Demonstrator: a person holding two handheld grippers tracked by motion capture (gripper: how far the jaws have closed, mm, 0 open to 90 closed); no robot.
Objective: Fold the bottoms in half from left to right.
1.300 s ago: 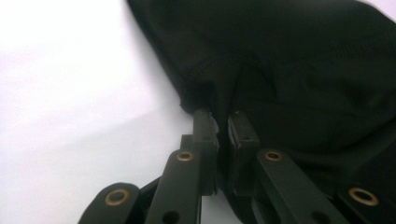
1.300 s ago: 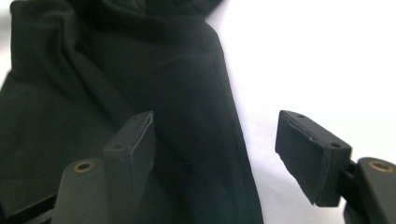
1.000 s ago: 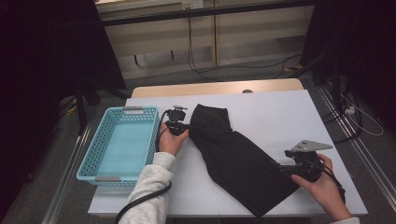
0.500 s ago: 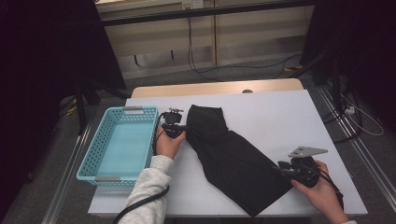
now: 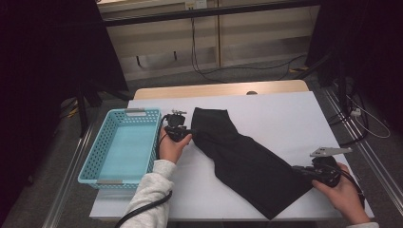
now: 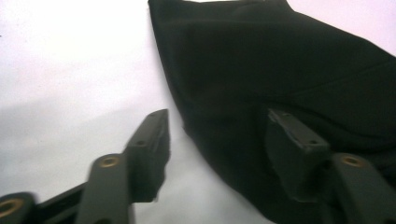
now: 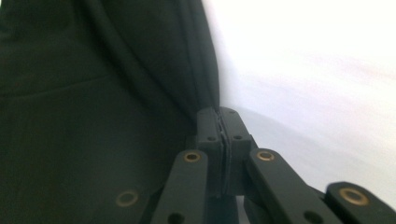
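A long black cloth [image 5: 247,159] lies slantwise on the white table [image 5: 285,114]. My left gripper [image 5: 186,131] is at the cloth's upper left end. In the left gripper view it [image 6: 217,116] stands open, its jaws having just been opening; one jaw is over the cloth [image 6: 280,60], the other over bare table, and the pads press on nothing. My right gripper [image 5: 304,171] is at the cloth's lower right edge. Its jaws have just been closing, and the right gripper view shows it [image 7: 218,112] shut on a fold of the cloth's edge [image 7: 140,70].
A light blue plastic basket [image 5: 95,147] stands empty at the table's left, just beyond my left hand. The table's far right part is bare white. Cables lie on the floor behind the table.
The left gripper's jaws have opened off the cloth's end. The right gripper has closed on the cloth's lower edge and shifted a little to the right.
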